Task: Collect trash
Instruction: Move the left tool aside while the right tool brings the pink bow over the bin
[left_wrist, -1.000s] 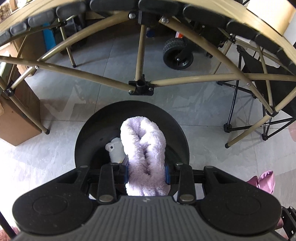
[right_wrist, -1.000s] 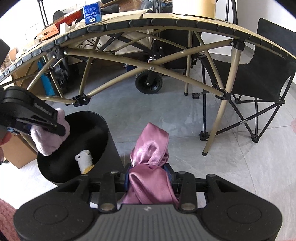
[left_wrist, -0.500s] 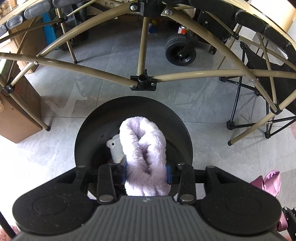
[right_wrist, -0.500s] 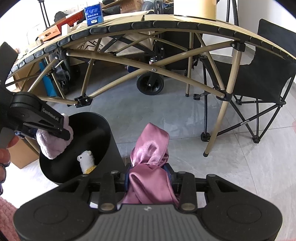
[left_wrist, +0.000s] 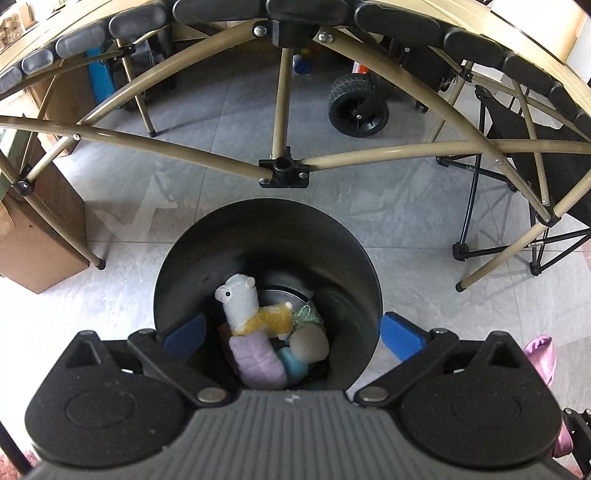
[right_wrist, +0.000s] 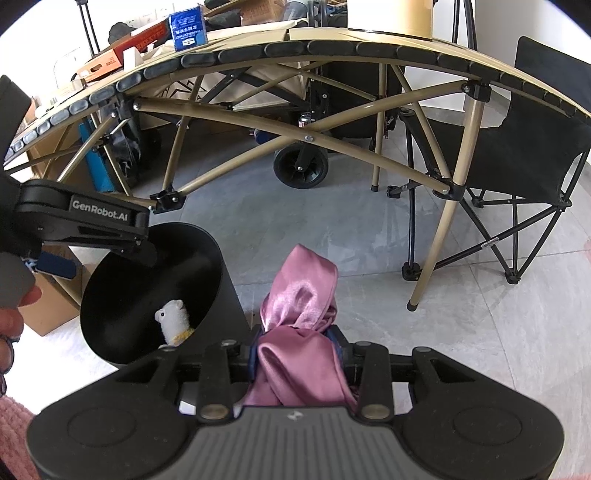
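My left gripper (left_wrist: 291, 336) hangs over the black round bin (left_wrist: 258, 221). Its jaws are opening, the blue pads (left_wrist: 184, 338) stand wide apart, and nothing is between them. A fluffy lilac cloth (left_wrist: 258, 360) lies inside the bin beside a plush llama (left_wrist: 243, 306) and other soft items. My right gripper (right_wrist: 297, 354) is shut on a pink satin cloth (right_wrist: 299, 332), held just right of the bin (right_wrist: 207, 258). The llama (right_wrist: 173, 325) also shows in the right wrist view, with the left gripper (right_wrist: 103, 258) above the bin's left rim.
A folding table with a tan tube frame (left_wrist: 284, 170) arches over the grey tiled floor. A black camp chair (right_wrist: 517, 147) stands at the right and a cart wheel (left_wrist: 358, 107) behind. A cardboard box (left_wrist: 33, 251) sits left of the bin. A person's hand (right_wrist: 11, 314) holds the left gripper.
The left gripper's jaws have spread wide and let go of the lilac cloth, which dropped into the bin. The right gripper still holds the pink cloth in the same place.
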